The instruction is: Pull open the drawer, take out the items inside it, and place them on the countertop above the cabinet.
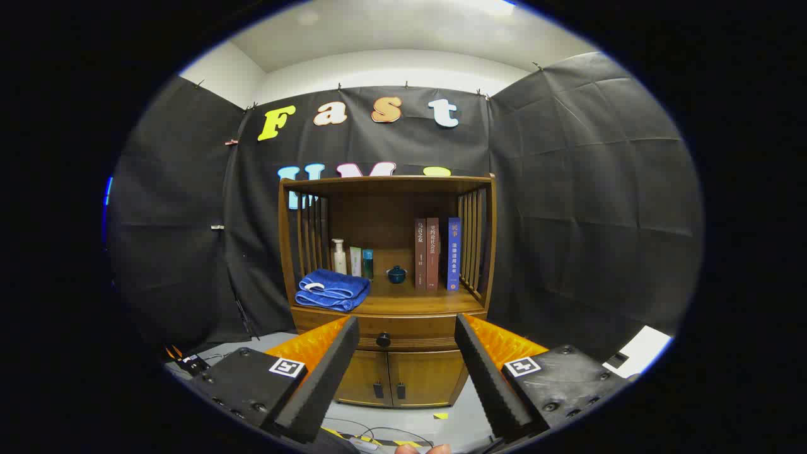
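Straight ahead of the fingers stands the cabinet point(388, 284), a wooden unit against the booth's black cloth, and the gripper point(406, 325) hangs well back from it with its fingers spread wide and nothing between them. Framed in that gap sits the drawer point(403, 334), shut flush with the cabinet front, its dark round knob point(383, 340) lined up just off the left finger. Below it, the two doors point(397, 377) are closed as well. Up on the countertop point(422, 301) there is already a fair crowd: a folded blue towel point(333, 290) at the left, a white pump bottle point(339, 256) and two small tubes point(362, 262) behind it, a little dark lidded pot point(396, 274) in the middle, and three books point(437, 253) upright at the right. By the look of it the job is at its very start: the drawer is not yet pulled, whatever lies inside is hidden, and nothing has been lifted out. Everything is left to do, namely closing in on the knob, pinching it, drawing the drawer out, then ferrying its contents up to the bare wood in front of the pot. A fingertip point(423, 449) peeks in just beneath the gripper.
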### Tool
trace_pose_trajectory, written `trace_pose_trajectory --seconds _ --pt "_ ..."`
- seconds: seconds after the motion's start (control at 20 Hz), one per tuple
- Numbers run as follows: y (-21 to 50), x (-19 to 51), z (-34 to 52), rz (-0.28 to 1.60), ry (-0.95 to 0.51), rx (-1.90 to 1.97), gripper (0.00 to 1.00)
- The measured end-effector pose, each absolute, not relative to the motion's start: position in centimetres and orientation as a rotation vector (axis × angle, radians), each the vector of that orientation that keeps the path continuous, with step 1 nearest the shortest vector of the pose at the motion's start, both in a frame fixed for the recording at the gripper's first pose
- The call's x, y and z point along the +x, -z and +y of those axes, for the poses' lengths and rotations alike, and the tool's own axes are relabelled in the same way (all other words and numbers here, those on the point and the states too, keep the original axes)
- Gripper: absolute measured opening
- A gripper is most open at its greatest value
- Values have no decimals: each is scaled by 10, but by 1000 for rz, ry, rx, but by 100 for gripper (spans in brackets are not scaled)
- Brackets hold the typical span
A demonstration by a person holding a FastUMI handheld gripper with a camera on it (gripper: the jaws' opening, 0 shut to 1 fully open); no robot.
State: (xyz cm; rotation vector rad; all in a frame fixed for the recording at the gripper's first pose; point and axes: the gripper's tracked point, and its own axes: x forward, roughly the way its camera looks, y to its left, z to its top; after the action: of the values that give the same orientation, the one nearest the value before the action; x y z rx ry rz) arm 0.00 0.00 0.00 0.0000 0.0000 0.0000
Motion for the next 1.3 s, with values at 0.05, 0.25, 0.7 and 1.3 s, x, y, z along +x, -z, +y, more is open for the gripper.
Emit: trace_pose_trajectory --seconds 0.05,0.25,0.7,1.3 --pt "-1 0 0 -2 -1 4 99" --pt "-3 0 -3 -4 0 19 99" --pt "-3 -2 -4 -4 0 32 99" --pt "-2 1 -2 -3 -1 32 99"
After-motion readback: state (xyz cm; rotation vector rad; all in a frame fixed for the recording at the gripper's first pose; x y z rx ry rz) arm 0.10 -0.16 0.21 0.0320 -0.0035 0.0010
